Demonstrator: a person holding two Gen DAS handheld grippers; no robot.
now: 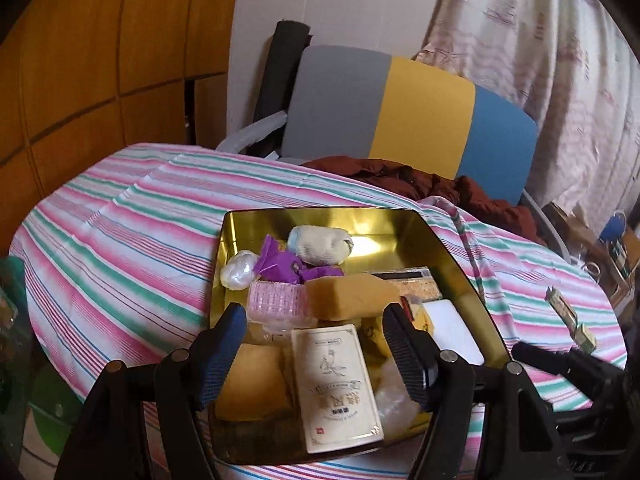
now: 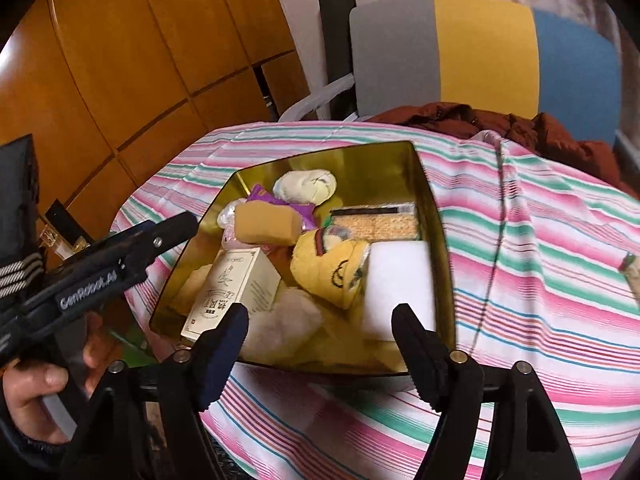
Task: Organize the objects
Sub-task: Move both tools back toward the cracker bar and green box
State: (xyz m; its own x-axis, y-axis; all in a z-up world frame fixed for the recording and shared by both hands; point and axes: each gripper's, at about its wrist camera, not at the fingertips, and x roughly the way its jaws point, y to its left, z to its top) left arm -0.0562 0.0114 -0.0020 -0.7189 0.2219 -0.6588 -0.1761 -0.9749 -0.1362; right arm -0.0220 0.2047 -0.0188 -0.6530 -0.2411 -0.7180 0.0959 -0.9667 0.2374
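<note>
Right wrist view: gold tin at frame centre on striped cloth, filled with items; cream box inside. Left gripper, marked "GenRobot.AI", jaw state unclear here. Left wrist view: left jaws apart. Right gripper jaws apart, empty.

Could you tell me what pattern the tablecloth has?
The tablecloth has pink, green and white stripes, clearest in the right wrist view.

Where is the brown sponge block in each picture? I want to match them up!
Left wrist view: the brown sponge block lies mid-picture in the gold tin, just beyond the open left gripper.
Right wrist view: the block sits left of centre, in the tin's far-left part.
Shared landmark: the cream box nearer the camera.
</note>
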